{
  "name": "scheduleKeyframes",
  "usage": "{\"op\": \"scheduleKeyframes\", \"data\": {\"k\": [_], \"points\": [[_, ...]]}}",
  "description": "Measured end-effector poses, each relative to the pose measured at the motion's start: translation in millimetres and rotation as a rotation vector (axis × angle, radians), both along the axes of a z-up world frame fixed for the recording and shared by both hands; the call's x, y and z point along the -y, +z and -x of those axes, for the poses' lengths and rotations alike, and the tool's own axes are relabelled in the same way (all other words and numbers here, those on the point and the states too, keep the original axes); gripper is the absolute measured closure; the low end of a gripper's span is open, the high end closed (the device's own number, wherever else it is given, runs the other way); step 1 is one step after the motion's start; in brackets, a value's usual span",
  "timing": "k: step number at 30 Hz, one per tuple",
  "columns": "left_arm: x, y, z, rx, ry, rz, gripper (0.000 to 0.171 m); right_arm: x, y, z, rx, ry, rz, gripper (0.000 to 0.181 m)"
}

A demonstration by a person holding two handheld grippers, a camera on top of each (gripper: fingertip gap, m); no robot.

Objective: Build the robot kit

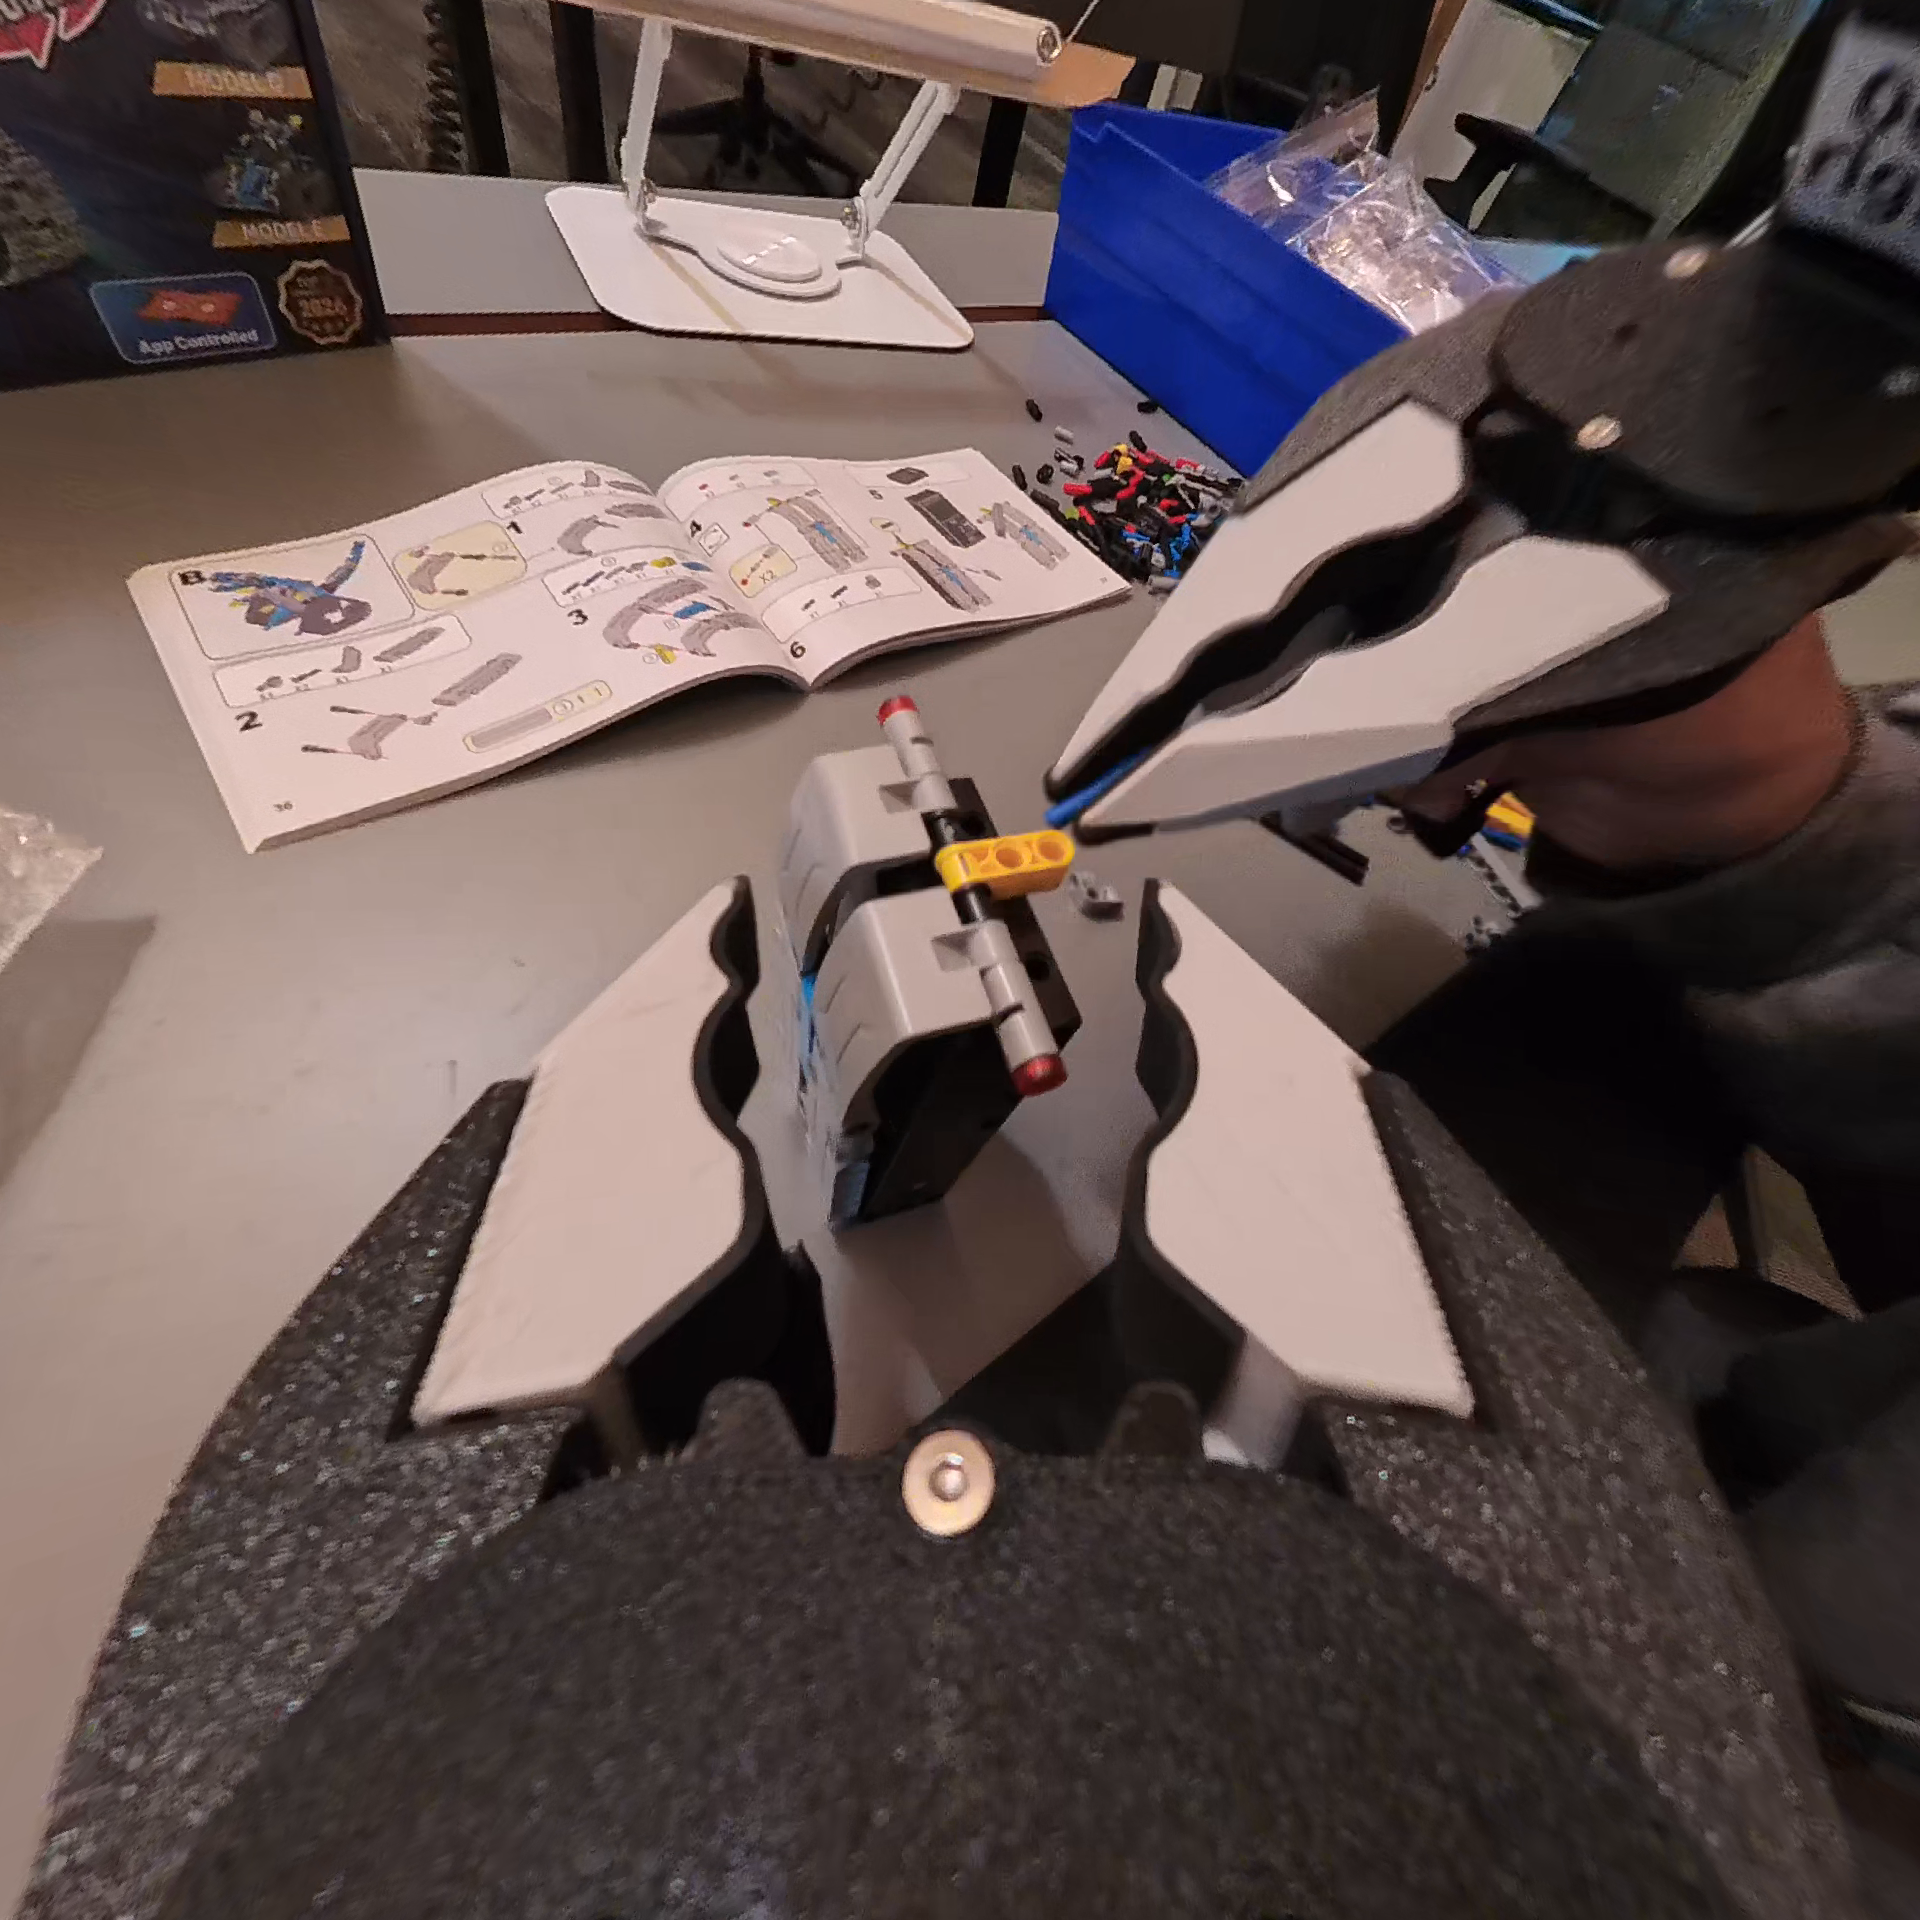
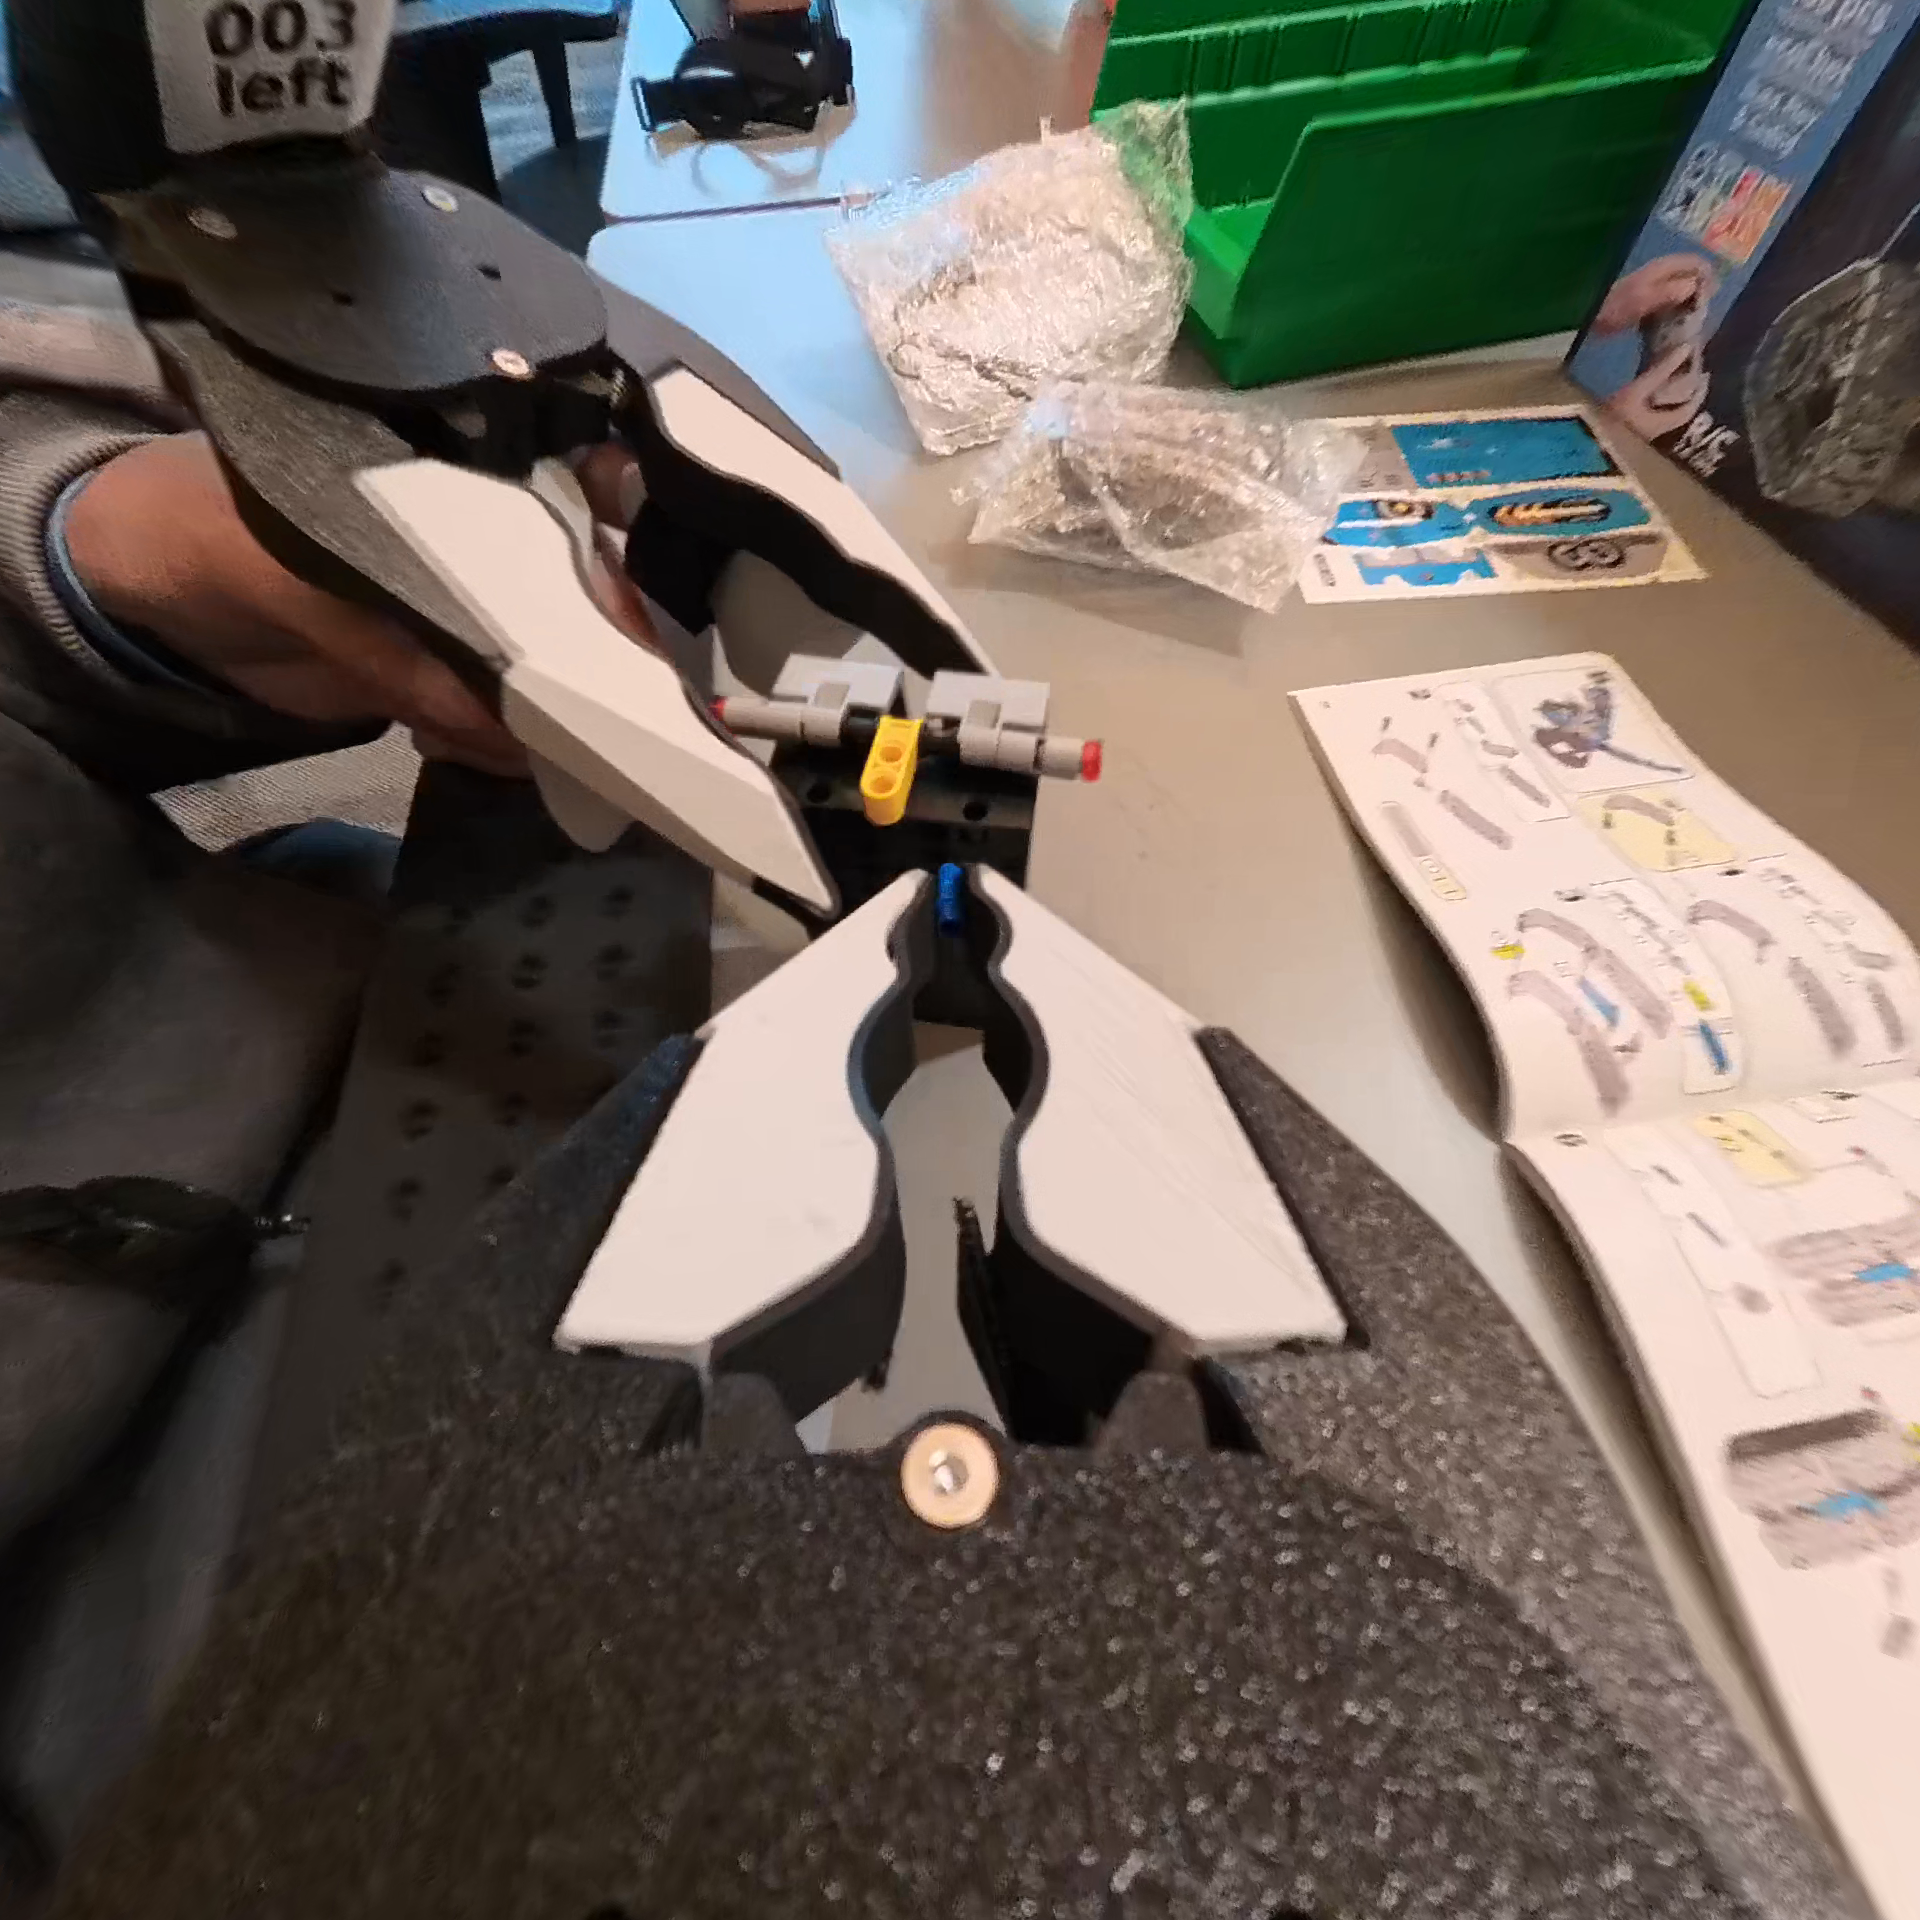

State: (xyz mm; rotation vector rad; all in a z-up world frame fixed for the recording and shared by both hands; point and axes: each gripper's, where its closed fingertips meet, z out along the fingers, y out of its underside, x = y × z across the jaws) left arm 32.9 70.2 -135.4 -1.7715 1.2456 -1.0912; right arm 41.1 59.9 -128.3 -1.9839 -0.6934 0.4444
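Right wrist view: right gripper (image 2: 951,899) pinches a small blue plastic pin (image 2: 948,896) just ahead of it, level with the yellow holed connector (image 2: 886,774); left gripper (image 1: 940,914) gapes around the grey-black brick assembly (image 1: 914,997).

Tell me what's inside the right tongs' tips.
The right tongs are shut on a small blue pin; its front end pokes out toward the yellow beam on the grey-and-black block assembly. The rest of the pin is covered by the fingers.
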Motion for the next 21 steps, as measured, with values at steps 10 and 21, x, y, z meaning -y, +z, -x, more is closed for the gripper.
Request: {"op": "scheduleKeyframes", "data": {"k": [10,21], "points": [[-5.3,0.3,-5.3,-0.037,0.03,-0.165,0.122,3.4,36.1,16.7,0.193,0.147,0.03,0.178],[-4.1,-1.6,-7.0,-0.024,-0.006,-0.267,0.123,-3.7,10.7,18.5,0.487,0.427,0.241,0.178]]}}
